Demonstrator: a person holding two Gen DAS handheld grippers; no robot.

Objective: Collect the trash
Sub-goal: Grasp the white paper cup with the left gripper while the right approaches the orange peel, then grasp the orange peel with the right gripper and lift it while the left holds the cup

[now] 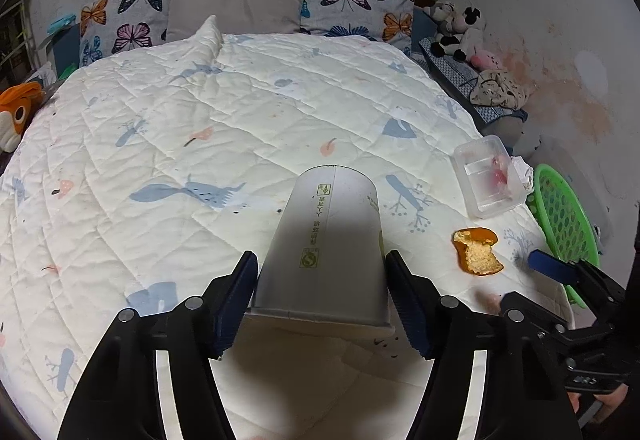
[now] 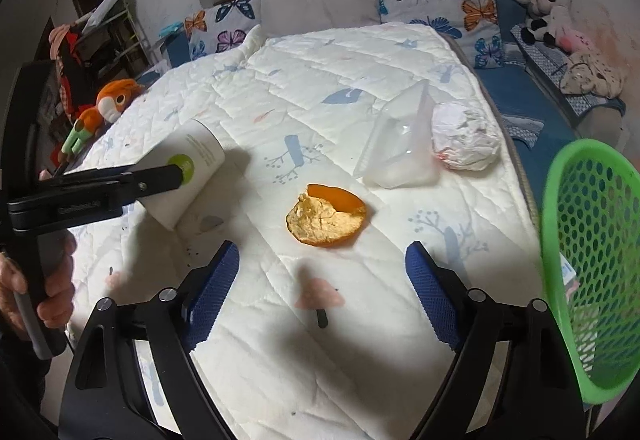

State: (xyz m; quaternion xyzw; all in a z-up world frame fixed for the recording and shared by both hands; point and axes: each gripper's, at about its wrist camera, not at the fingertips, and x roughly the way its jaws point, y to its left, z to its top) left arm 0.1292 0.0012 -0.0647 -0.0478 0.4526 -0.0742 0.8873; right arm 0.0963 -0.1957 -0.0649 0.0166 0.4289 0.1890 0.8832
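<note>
The left gripper (image 1: 322, 294) straddles the paper cup (image 1: 328, 240) lying on the quilt (image 1: 160, 112), jaws spread beside it, not yet pinching. The right gripper (image 2: 322, 290) hangs open before the orange peel (image 2: 326, 218). Next: squeeze the cup, then carry it to the green basket (image 2: 592, 240) (probably the bin).

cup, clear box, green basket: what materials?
White printed cup: looks like matte paper, with a visible side seam and rolled rim. Clear rectangular box: thin glossy transparent plastic, quilt showing through. Green perforated basket: moulded plastic, uniform holes, slight sheen. All judged by look only.
</note>
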